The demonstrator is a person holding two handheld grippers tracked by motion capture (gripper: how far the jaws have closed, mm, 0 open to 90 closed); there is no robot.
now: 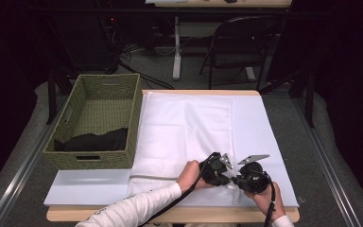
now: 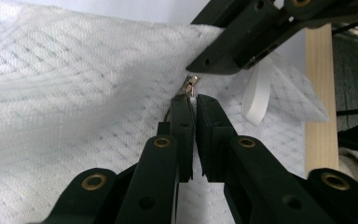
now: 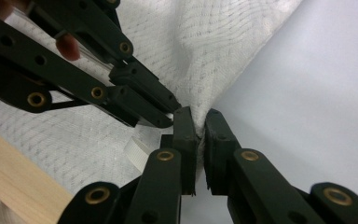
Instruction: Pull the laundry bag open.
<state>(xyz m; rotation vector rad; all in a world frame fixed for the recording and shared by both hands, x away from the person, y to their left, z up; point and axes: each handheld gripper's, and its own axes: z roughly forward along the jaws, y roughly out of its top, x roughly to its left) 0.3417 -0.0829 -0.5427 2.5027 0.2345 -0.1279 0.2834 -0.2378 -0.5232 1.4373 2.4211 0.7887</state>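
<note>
A white mesh laundry bag [image 1: 184, 127] lies flat on the table. At its near right corner the two grippers meet tip to tip. My left gripper [image 2: 195, 100] is shut on the bag's small metal zipper pull [image 2: 189, 85], whose slider pokes out past the fingertips. In the high view the left gripper [image 1: 223, 178] sits just left of the right gripper [image 1: 238, 181]. My right gripper [image 3: 199, 116] is shut on a pinch of the bag's fabric [image 3: 200, 56] at its edge. A white ribbon loop [image 2: 257, 93] hangs from the bag by the zipper.
A woven green basket [image 1: 137, 109] stands at the table's left with a dark cloth [image 1: 94, 141] inside. A pale sheet [image 1: 260, 123] covers the tabletop under the bag. The wooden table edge [image 1: 170, 215] runs close below the hands. A folding chair [image 1: 238, 42] stands beyond the table.
</note>
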